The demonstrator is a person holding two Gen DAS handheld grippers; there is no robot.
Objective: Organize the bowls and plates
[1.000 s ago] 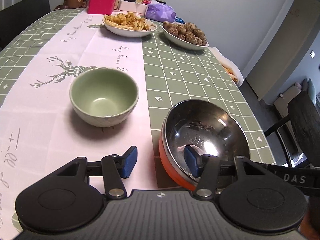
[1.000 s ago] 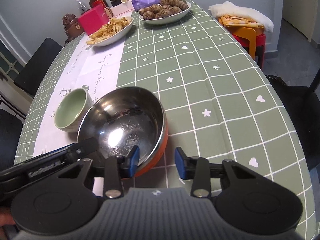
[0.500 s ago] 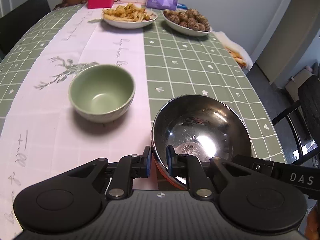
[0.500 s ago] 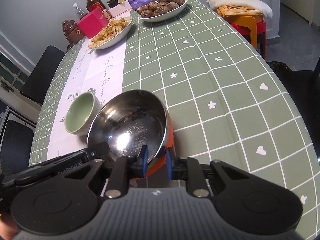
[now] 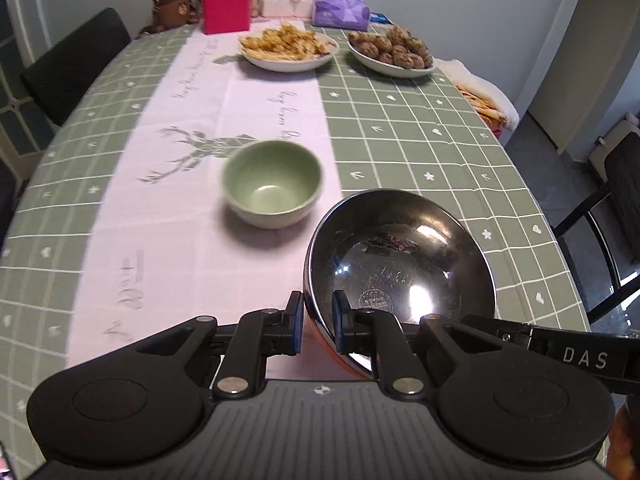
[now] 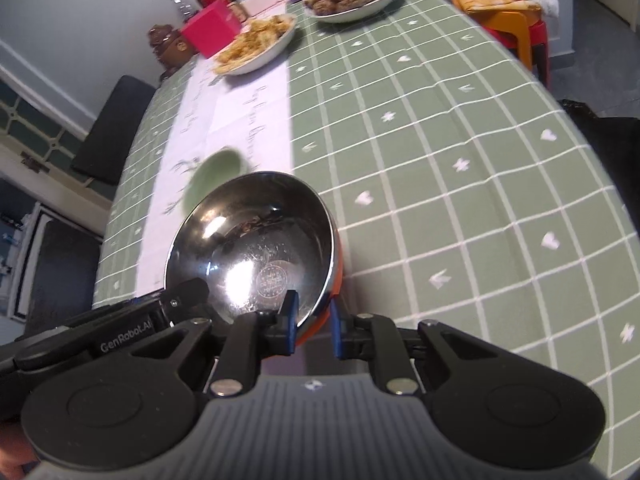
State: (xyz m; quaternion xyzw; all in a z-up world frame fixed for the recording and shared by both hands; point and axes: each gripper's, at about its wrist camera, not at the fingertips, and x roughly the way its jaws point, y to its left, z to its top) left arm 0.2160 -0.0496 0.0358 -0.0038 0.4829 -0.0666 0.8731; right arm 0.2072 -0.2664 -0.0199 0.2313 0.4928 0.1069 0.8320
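Bowls not yet nested: steel bowl [image 5: 400, 264] w/ orange outside is pinched by both grippers at its near rim and looks raised off the tablecloth [image 5: 420, 128], tilted. Left gripper [image 5: 317, 322] has one pad inside the rim, one outside, pressed on the wall. Right gripper [image 6: 312, 320] same, on the opposite side of the near rim. Both sets of jaws have just been closing, rim between them.

Green bowl [image 5: 274, 182] sits empty on the white runner [image 5: 168, 216], just beyond and left of the steel bowl, apart from it. In right wrist view the green bowl [image 6: 214, 178] is blurred, partly hidden behind the steel rim.

Progress, my guess: early. Pick done, carry and stacking left; which bowl goes into which I can't tell.

Other stuff, all well beyond the green bowl at the far end: plate of fries [image 5: 288, 46], plate of brown round food [image 5: 390, 52], pink box [image 5: 226, 8], purple pack [image 5: 340, 10], bottles and jars. Dark chair [image 5: 76, 68] off to the far left side. Nothing lies btwn the steel bowl and the green bowl; path looks free. Only risk I see: rim pinch on slick steel could slip.
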